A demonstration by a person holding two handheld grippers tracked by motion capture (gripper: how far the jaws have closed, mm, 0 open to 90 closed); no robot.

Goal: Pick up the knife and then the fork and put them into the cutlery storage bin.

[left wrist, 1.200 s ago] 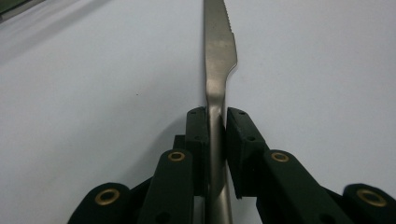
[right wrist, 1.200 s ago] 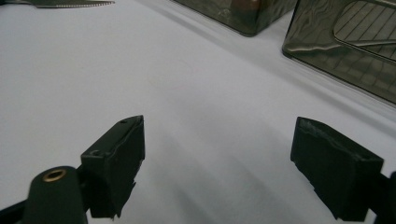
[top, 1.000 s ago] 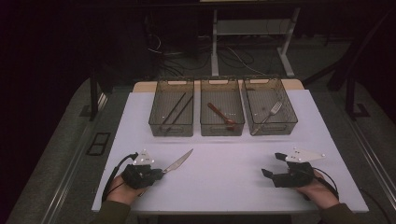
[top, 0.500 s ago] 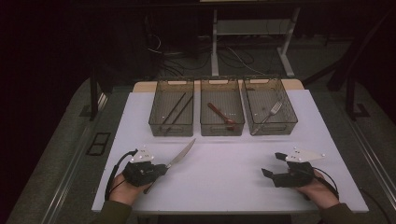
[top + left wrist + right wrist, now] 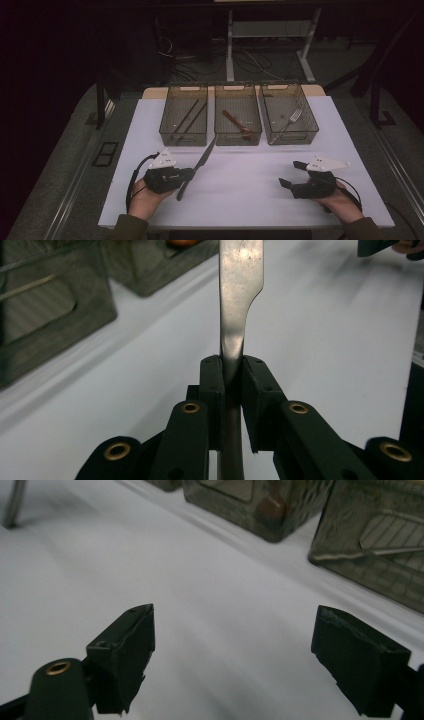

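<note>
Left gripper (image 5: 186,175): we saw it clamped on the knife (image 5: 198,166)
Right gripper (image 5: 291,175): we saw jaws apart
Writing: we read none

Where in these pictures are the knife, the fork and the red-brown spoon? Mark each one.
knife (image 5: 199,164), high view, on the middle of its blade, ahead of the left hand-held gripper.
fork (image 5: 291,119), high view, on its tines, inside the right bin.
red-brown spoon (image 5: 235,122), high view, on its handle, inside the middle bin.

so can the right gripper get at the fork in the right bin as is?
Probably yes: the right gripper is open and empty, the table lies bare ahead of it, and the fork lies alone in its open-topped bin.
</note>
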